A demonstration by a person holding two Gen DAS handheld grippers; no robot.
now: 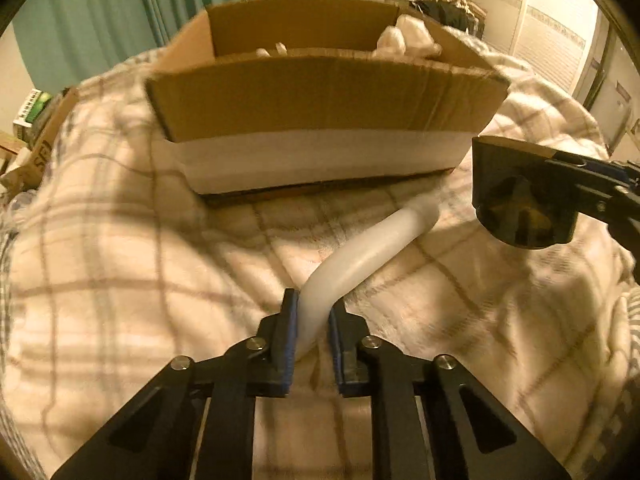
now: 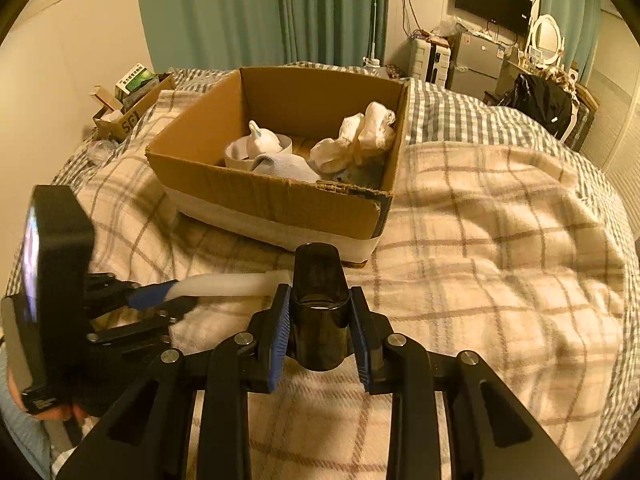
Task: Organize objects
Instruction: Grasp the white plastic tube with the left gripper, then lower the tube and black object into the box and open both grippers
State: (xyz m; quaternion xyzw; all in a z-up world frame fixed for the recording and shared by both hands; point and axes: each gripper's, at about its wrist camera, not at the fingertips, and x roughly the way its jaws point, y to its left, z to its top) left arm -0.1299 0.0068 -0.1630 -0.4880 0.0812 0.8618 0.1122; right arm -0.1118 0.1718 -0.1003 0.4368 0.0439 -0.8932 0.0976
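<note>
Checked blanket (image 1: 120,280) on the bed carries the cardboard box (image 1: 320,96), straight ahead of the left gripper (image 1: 313,312), which is closed on a white tube (image 1: 360,256) whose length points up-right to the box's near wall. From the right view, the right gripper (image 2: 319,320) clamps a black cup (image 2: 318,304) just before the box's near corner; open blanket lies to the right.
</note>
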